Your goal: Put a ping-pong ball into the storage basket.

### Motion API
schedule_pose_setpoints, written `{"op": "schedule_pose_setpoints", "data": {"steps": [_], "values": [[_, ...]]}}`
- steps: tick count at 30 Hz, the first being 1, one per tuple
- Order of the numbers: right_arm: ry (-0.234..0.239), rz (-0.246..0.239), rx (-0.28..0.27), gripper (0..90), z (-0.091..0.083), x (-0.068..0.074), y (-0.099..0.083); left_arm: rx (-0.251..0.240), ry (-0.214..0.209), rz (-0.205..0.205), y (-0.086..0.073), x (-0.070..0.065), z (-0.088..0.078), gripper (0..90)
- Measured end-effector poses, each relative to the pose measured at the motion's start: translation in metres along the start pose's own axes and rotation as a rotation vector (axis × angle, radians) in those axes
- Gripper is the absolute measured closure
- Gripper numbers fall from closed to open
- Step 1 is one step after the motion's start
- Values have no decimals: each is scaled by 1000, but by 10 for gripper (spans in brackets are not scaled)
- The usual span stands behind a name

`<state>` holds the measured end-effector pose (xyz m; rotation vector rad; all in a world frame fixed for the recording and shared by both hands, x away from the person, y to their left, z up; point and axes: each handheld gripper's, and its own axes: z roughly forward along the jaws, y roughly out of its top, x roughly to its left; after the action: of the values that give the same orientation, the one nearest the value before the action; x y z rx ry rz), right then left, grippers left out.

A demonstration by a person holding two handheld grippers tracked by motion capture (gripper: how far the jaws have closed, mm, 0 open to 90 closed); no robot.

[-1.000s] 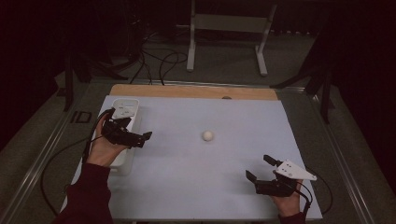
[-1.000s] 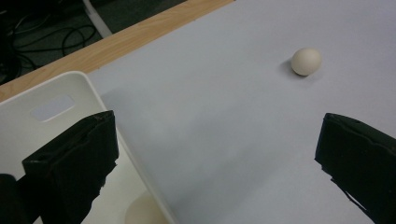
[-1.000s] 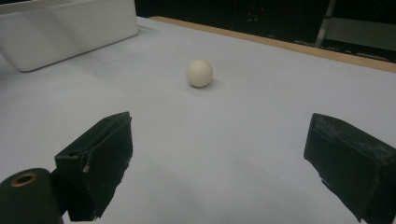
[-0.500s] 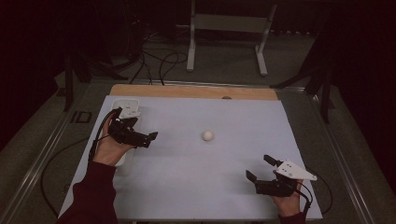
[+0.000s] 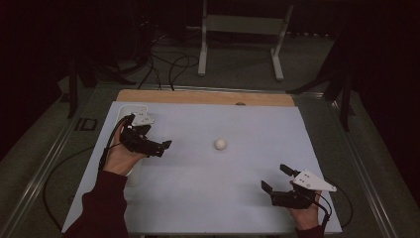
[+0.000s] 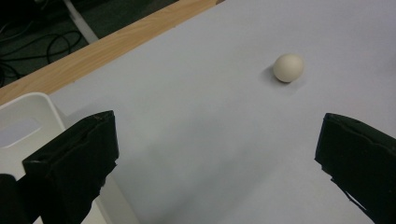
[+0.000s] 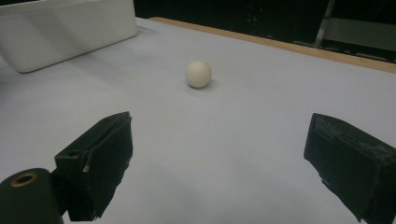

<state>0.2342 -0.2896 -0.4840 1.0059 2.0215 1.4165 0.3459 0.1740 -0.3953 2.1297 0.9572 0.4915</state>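
Nearest the person, the right gripper point(image 5: 277, 179) sits low at the near right corner of the pale sheet point(image 5: 247, 198) that covers the table, in the same spot as a second ago. Its jaws stand wide apart and hold nothing; in the right gripper view they frame bare sheet, with the ball well ahead of them.

Farther in, on the left side, the left gripper point(image 5: 161, 146) has changed place: a second ago it hung over the white bin point(image 5: 130, 111) at the sheet's left edge, and it has since slid off the bin and out over the sheet, its tips now pointing towards the ball. Its jaws are also spread wide and empty. In the left gripper view the bin's corner point(image 6: 23, 126) lies just behind the left-hand jaw.

The small white ball point(image 5: 220, 144) rests alone on the sheet near the table's middle, unmoved, well apart from both grippers and closer to the left one.

Beyond it runs the table's bare wooden far edge point(image 5: 198, 97).
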Motion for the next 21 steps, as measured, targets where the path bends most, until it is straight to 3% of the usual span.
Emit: {"op": "schedule_pose_setpoints", "data": {"steps": [21], "values": [[0, -2, 3, 78, 1, 0, 0, 1, -24, 23, 8, -9, 11, 1]]}}
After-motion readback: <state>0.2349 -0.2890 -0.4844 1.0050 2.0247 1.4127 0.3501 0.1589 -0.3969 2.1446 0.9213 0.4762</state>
